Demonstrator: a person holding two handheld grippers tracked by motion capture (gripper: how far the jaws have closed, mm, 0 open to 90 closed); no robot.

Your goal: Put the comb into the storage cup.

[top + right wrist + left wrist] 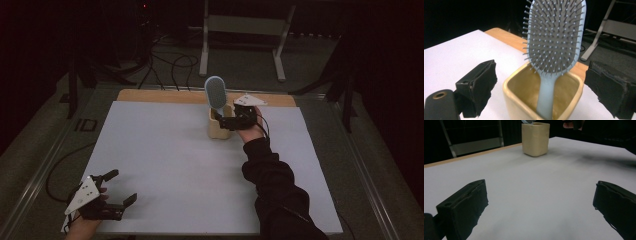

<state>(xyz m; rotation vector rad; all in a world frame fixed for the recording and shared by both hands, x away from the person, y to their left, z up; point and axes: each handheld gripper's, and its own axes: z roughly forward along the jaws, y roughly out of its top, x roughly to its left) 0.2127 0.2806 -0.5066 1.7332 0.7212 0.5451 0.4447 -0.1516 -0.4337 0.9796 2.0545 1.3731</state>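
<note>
Left claw (119,188) parked wide open near the front corner, right claw (224,121) open around the cup's rim.

Hairbrush (555,37) is standing handle-down in the tan cup (524,100), bristles facing the right claw, and nothing is gripped yet. If the brush is coming out, I'd close on the handle just above the rim and lift straight up so the cup doesn't tip or drag. Cup sits toward the far edge of the counter (165,165), not much margin behind it, but loads of bare white room in the middle and front for setting stuff down.
</note>
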